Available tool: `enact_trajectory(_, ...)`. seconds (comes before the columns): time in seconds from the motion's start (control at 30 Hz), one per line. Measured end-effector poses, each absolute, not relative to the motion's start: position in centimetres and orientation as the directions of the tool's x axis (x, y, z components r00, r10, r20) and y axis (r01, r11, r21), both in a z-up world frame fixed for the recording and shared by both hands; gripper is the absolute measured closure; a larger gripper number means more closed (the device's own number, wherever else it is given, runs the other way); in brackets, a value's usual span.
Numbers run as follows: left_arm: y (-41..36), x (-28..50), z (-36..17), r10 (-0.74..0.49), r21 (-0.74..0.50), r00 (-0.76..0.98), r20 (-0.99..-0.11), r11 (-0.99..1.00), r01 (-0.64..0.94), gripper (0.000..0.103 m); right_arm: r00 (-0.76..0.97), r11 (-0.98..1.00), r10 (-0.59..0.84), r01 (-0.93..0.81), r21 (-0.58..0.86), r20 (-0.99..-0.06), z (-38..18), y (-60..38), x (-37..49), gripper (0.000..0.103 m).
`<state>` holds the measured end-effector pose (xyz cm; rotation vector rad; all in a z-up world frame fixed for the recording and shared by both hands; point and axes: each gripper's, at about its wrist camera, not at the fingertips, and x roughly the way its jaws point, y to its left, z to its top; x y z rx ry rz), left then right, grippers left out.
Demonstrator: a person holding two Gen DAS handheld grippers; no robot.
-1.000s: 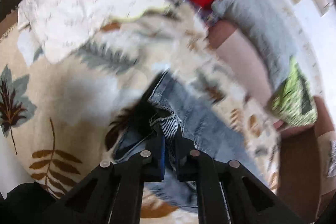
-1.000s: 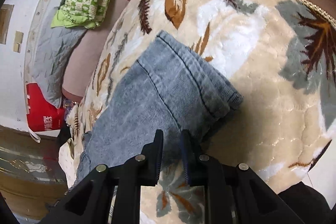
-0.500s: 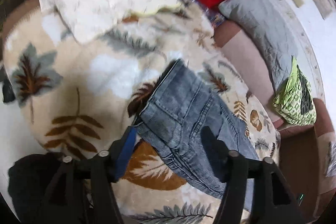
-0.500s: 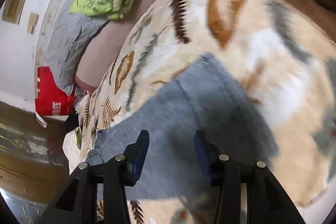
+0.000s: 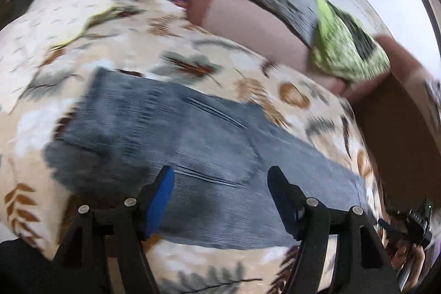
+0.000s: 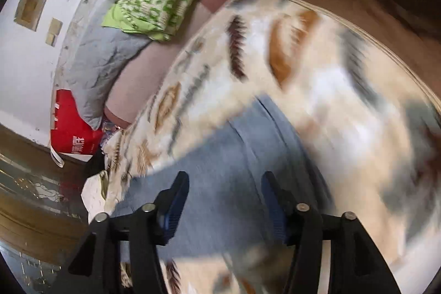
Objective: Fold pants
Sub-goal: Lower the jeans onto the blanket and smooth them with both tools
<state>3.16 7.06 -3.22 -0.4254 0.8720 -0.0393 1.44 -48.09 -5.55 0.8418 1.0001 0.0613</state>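
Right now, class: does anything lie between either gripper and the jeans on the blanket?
Nothing visible does. The left gripper and right gripper, both open, hover directly over the jeans, which lie bare on the leaf-print blanket.

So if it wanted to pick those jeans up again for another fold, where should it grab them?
Probably the short hemmed end of the jeans, coming down from above. They lie flat on the leaf-print blanket, so the gripper needs an edge to pinch, and the hem there looks thick. The right gripper, open now, hangs just over that end.
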Motion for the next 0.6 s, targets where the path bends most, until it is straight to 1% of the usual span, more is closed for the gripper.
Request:
enact_trajectory(0.1,3.3,4.2,-3.3,-0.22,-0.317,0.631,-0.744,0.947,-0.044,0.032,0.541,0.656,0.413,0.382,0.651,-0.733,-8.5,-48.1,-1.8,0.044)
enact_trajectory(0.23,-1.2,4.9,-3.5,-0.185,-0.218,0.615,-0.766,0.976,0.022,0.032,0.547,0.613,0.406,0.43,0.662,-0.732,-11.1,-48.7,-1.7,0.044)
enact_trajectory(0.37,-4.3,4.5,-3.5,-0.127,-0.117,0.63,-0.766,0.992,0.057,0.032,0.574,0.645,0.327,0.445,0.621,-0.751,-10.6,-49.3,-0.9,0.044)
enact_trajectory(0.43,-5.0,4.3,-3.8,-0.094,-0.075,0.626,-0.774,0.996,0.056,0.032,0.58,0.636,0.317,0.457,0.622,-0.751,-10.8,-49.6,-0.8,0.044)
enact_trajectory(0.6,-5.1,3.9,-4.1,-0.086,-0.077,0.619,-0.781,0.996,0.042,0.032,0.579,0.635,0.312,0.463,0.618,-0.754,-11.0,-49.9,-0.8,0.044)
